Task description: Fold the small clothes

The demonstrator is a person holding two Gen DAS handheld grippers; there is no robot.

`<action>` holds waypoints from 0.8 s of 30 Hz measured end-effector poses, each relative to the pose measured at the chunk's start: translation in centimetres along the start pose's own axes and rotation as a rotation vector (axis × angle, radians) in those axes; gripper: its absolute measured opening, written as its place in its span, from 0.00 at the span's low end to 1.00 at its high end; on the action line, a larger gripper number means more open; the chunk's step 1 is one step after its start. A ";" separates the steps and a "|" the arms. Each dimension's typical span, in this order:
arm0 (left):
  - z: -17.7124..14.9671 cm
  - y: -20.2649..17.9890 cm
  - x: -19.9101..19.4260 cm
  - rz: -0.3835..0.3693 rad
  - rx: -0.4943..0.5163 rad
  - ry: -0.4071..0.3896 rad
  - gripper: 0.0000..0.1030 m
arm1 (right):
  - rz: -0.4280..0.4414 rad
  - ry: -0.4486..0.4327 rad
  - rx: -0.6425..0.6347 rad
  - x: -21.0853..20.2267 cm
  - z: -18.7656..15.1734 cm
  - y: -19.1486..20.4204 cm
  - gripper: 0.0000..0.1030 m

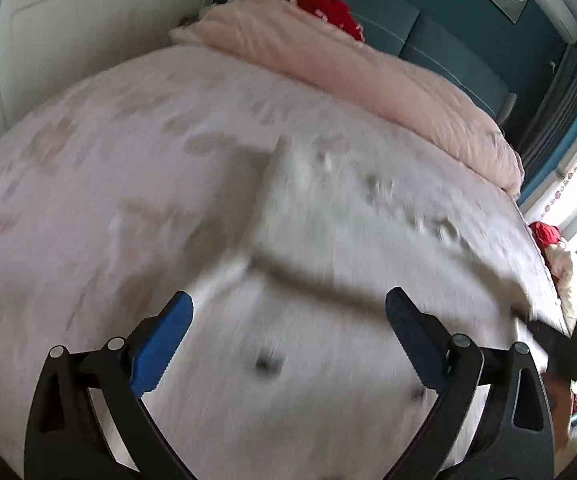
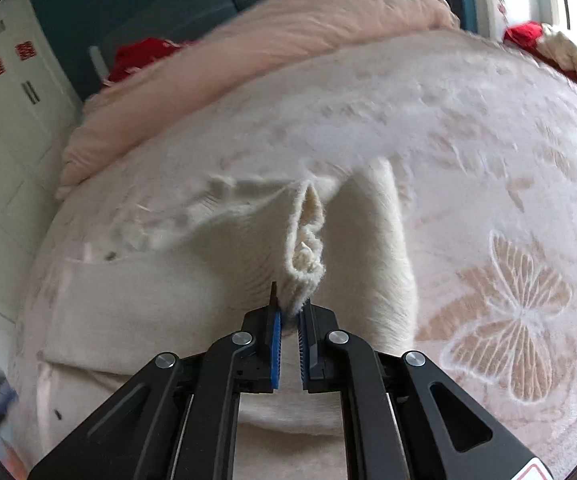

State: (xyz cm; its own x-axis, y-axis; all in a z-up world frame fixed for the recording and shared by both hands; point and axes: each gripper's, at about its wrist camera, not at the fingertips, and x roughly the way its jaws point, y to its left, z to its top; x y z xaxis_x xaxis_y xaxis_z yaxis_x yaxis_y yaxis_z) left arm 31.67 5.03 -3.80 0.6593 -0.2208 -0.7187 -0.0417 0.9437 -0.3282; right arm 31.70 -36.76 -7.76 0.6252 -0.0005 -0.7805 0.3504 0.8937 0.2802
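A cream knitted garment (image 2: pixel 192 280) lies spread on the pale pink bed cover (image 2: pixel 488 184). My right gripper (image 2: pixel 289 312) is shut on a bunched edge of the garment and lifts it into a ridge. In the left wrist view the garment (image 1: pixel 328 240) is blurred and lies flat below my left gripper (image 1: pixel 288 320), which is open wide and empty above it. My right gripper also shows at the right edge of that view (image 1: pixel 560 344).
A rolled pink quilt (image 1: pixel 348 80) lies across the head of the bed, with a red cloth (image 1: pixel 328 4) behind it. Another red and cream item (image 2: pixel 528 36) sits at the bed's edge by the window. White cupboards (image 2: pixel 4 128) stand beside the bed.
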 end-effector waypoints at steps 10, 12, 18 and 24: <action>0.7 3.0 9.5 0.107 -0.051 0.163 0.88 | 0.010 0.000 0.061 -5.6 -5.1 -4.0 0.38; -0.2 4.3 7.1 0.063 -0.068 0.173 0.89 | -0.015 0.012 0.066 -8.4 -8.0 -5.6 0.49; -7.8 10.8 -2.8 0.008 -0.112 0.264 0.90 | -0.016 0.191 0.133 -15.9 -20.1 -9.9 0.50; -15.4 12.8 -10.0 -0.020 -0.152 0.277 0.95 | 0.066 0.250 0.159 -18.2 -26.6 -8.1 0.62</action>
State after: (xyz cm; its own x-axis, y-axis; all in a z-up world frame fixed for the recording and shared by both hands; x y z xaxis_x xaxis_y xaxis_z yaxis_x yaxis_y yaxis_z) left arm 13.00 15.50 -10.19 0.4322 -0.3171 -0.8442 -0.1565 0.8956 -0.4165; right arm -1.07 -32.04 -10.67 0.4661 0.1828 -0.8656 0.4320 0.8068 0.4030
